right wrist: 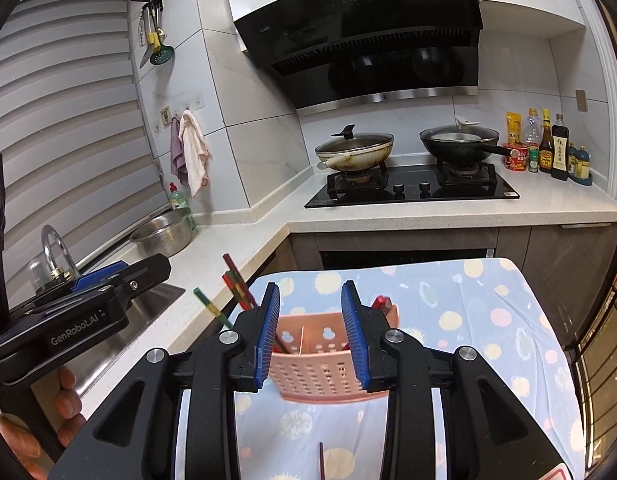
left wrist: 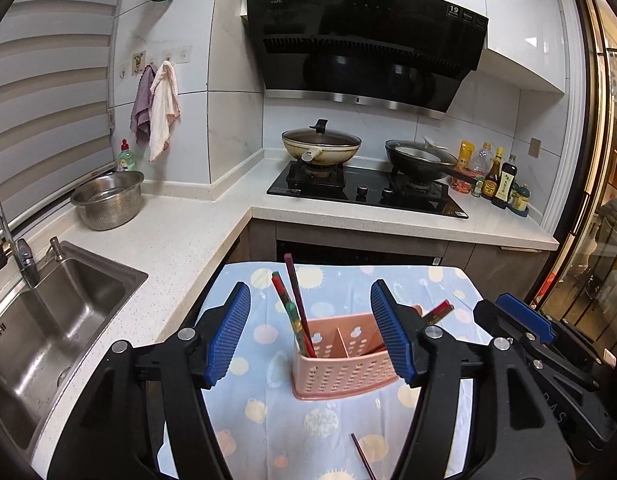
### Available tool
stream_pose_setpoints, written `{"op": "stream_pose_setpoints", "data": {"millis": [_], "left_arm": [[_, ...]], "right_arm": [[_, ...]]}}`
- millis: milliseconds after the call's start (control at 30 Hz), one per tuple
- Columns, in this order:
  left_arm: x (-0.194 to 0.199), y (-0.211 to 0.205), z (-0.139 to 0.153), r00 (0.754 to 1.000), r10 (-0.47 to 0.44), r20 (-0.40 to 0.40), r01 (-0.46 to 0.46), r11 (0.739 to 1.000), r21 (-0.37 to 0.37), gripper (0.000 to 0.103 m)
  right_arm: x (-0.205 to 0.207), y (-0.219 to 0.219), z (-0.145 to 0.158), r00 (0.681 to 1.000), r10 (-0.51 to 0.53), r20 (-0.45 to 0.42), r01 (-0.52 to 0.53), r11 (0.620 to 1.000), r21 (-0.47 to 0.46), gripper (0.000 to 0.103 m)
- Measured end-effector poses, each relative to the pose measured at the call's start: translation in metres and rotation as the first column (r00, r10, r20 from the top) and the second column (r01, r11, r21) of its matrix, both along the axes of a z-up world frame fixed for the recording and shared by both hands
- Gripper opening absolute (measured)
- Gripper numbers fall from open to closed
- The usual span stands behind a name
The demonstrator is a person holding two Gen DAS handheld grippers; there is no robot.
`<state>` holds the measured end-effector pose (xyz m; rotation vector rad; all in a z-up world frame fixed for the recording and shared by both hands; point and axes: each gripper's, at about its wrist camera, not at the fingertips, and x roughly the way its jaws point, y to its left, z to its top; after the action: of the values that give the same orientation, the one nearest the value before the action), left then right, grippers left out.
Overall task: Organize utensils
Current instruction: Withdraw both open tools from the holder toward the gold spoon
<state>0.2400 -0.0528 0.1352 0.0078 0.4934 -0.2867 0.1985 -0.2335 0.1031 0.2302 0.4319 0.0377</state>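
A pink perforated utensil holder [left wrist: 344, 364] stands on a small table with a patterned blue cloth [left wrist: 268, 412]; it also shows in the right wrist view [right wrist: 316, 360]. Several red and green chopsticks [left wrist: 294, 312] lean in its left compartment, and red ones [left wrist: 438, 312] stick out at its right. A single dark chopstick [left wrist: 362, 458] lies on the cloth in front, seen too in the right wrist view [right wrist: 320, 462]. My left gripper [left wrist: 310, 336] is open and empty, above and just in front of the holder. My right gripper [right wrist: 310, 336] is open and empty, its jaws either side of the holder.
A steel sink [left wrist: 48, 328] and faucet lie left, with a steel colander [left wrist: 108, 198] on the white counter. A stove [left wrist: 364, 192] with two covered pans stands behind the table. Sauce bottles [left wrist: 496, 178] stand at the right. Towels [left wrist: 158, 112] hang on the wall.
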Motion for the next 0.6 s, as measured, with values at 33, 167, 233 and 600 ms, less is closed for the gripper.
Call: {"op": "stream_pose_setpoints", "data": {"millis": [33,167,233,600], "left_arm": [[-0.004,0.001,-0.001,1.0,0.001,-0.003,-0.001,1.0,0.001,0.06],[-0.02,0.004,-0.002,1.0,-0.005,-0.003,0.005,1.0,0.002,0.061],[-0.028,0.005,-0.004,1.0,-0.007,-0.005,0.007,1.0,0.006,0.063],[-0.083,0.011,-0.073,0.995,-0.015,-0.1,0.02,0.998,0.057,0.081]], "right_arm": [[-0.005,0.002,0.0,1.0,0.003,-0.002,-0.003,1.0,0.0,0.032],[-0.024,0.006,-0.003,1.0,0.01,-0.008,-0.01,1.0,0.005,0.032],[-0.034,0.008,-0.006,1.0,0.012,-0.014,-0.012,1.0,0.01,0.032],[-0.109,0.011,-0.064,0.991,-0.004,-0.135,0.005,1.0,0.006,0.032]]}}
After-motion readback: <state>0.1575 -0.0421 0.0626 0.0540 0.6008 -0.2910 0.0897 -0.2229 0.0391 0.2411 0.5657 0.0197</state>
